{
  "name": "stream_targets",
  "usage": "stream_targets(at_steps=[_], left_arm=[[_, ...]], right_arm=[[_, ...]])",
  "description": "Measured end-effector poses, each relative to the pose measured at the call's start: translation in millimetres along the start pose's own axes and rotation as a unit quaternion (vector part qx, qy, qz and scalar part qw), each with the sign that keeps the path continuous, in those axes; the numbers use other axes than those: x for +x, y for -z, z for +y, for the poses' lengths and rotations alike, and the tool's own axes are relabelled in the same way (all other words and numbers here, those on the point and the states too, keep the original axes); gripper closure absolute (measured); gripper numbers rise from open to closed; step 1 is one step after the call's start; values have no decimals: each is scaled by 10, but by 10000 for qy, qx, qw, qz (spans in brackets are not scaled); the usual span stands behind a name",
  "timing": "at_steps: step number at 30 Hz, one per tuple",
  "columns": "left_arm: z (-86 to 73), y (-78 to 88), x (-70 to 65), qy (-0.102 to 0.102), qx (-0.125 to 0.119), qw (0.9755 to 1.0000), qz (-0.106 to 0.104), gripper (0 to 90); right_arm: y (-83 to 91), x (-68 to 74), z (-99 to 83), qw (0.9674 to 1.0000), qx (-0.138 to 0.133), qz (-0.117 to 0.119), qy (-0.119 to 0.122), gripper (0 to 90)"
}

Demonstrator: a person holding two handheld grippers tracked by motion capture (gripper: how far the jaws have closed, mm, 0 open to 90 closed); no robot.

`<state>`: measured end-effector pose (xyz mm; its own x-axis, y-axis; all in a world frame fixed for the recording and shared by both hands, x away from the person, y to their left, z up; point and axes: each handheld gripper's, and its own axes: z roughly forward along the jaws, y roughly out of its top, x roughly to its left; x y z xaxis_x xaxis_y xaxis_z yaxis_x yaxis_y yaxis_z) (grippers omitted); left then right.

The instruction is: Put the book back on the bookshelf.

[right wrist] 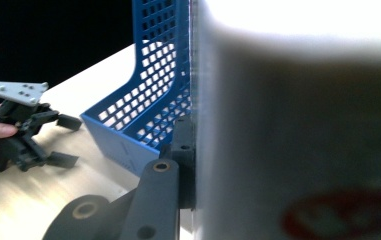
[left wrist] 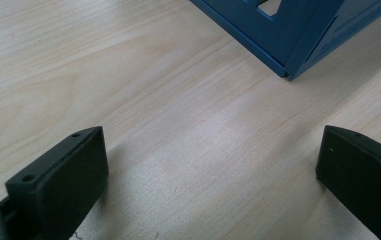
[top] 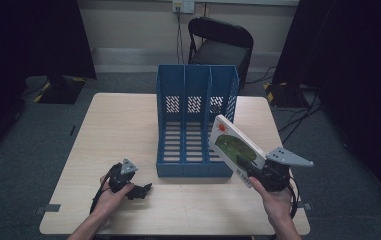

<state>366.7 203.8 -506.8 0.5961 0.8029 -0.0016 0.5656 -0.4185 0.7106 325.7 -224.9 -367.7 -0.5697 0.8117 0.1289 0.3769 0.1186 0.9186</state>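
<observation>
A blue three-slot file rack (top: 194, 120) stands in the middle of the wooden table (top: 118, 125). My right gripper (top: 250, 167) is shut on a white book (top: 235, 147) with a green and red cover, held tilted in the air beside the rack's right front corner. In the right gripper view the book (right wrist: 298, 120) looms close and blurred, with the rack (right wrist: 148, 100) to its left. My left gripper (top: 145, 190) rests on the table left of the rack's front, jaws open and nothing between them. The left gripper view shows bare wood between its fingers (left wrist: 63, 180) and the rack's corner (left wrist: 288, 45).
A black folding chair (top: 220, 42) stands behind the table. Dark curtains and stands flank the room, with cables on the grey floor at the right. Free tabletop lies left of the rack and along the front edge.
</observation>
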Motion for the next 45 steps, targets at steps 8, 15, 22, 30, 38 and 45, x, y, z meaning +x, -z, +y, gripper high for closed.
stream_targets(at_steps=[8, 15, 22, 30, 38, 45], left_arm=[[0, 0, 0, -2, 0, 10000, -1, 0], [0, 0, 0, -2, 0, 10000, -1, 0], [0, 0, 1, -3, 1, 10000, -1, 0], [0, 0, 1, -4, 0, 10000, 0, 0], [0, 0, 0, -1, 1, 10000, 0, 0], [0, 0, 1, -5, 2, 10000, -1, 0]], right_arm=[[-126, -79, 40, 9994, 47, -332, -101, 765], [-313, -164, 107, 9984, 97, -537, -142, 765], [-501, -184, 174, 9973, 171, -707, -93, 765], [-701, -179, 207, 9957, 260, -889, -69, 765], [-898, -140, 183, 9944, 343, -992, -125, 765], [-1042, -163, 169, 9935, 358, -1070, -150, 765]])
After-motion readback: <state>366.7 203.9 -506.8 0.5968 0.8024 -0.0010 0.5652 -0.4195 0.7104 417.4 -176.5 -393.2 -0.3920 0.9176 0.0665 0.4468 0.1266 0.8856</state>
